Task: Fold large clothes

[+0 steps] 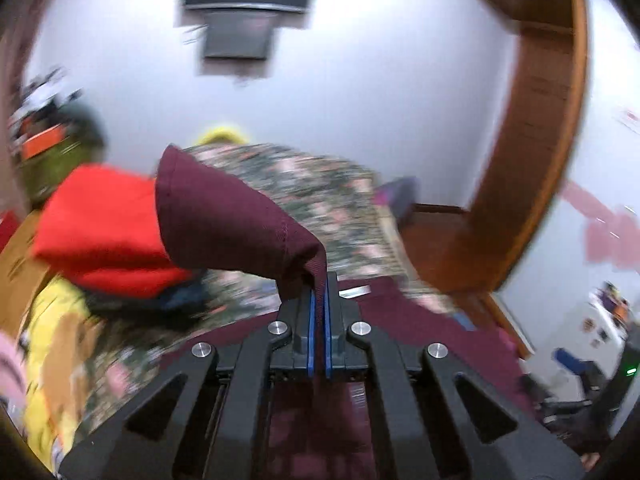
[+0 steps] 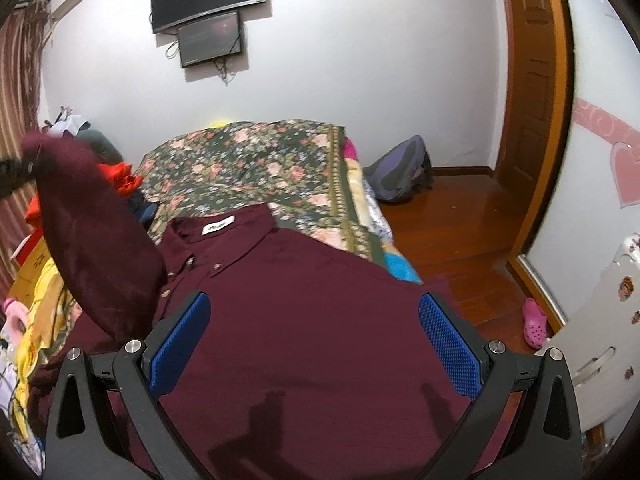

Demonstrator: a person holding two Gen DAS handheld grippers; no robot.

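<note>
Maroon shirt (image 2: 304,320) lies spread on the floral bed cover (image 2: 248,168), collar away. Left gripper (image 1: 319,300) jaws clenched on its raised sleeve (image 1: 224,220). Right gripper (image 2: 316,344) jaws released, above the shirt body

Maroon button-down shirt (image 2: 304,320) spread flat, sleeve (image 2: 92,240) lifted

Matt maroon cloth shirt (image 2: 304,300); glossy wooden floor (image 2: 452,220).
</note>
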